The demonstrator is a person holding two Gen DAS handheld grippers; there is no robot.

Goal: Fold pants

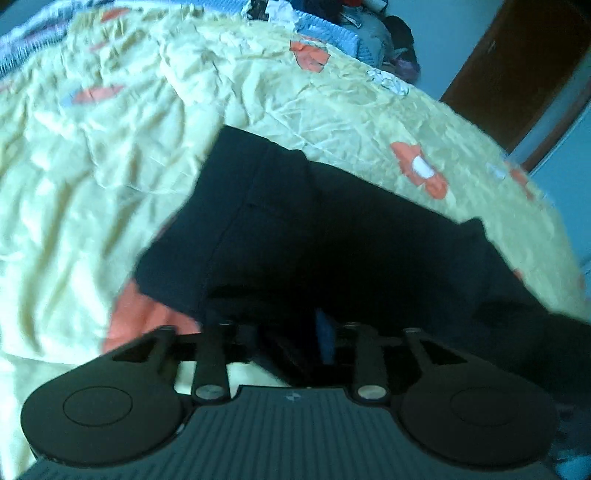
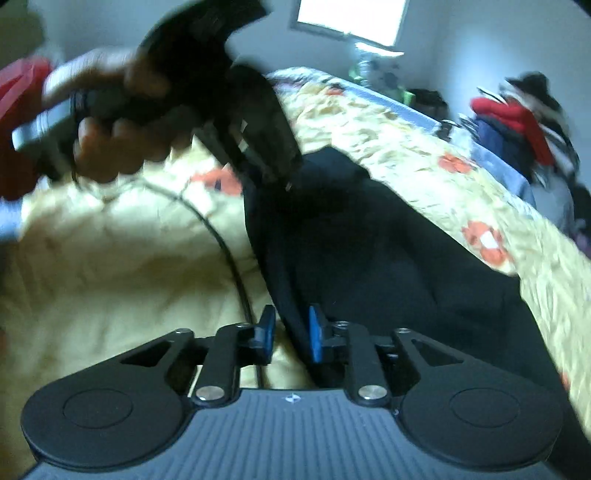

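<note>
The dark pants (image 1: 325, 236) lie on a yellow flowered bedspread (image 1: 92, 184). The left gripper (image 1: 295, 332) is down over the pants; its jaws are lost in dark cloth, so I cannot tell their state. The right gripper (image 2: 290, 332) has 2 blue pads (image 2: 316, 332) standing apart, a pants edge between them, not pinched.

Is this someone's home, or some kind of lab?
Most likely a home bedroom: dark pants lie on a bed with a yellow flowered bedspread, clothes are piled beyond it, and there is a window.
</note>
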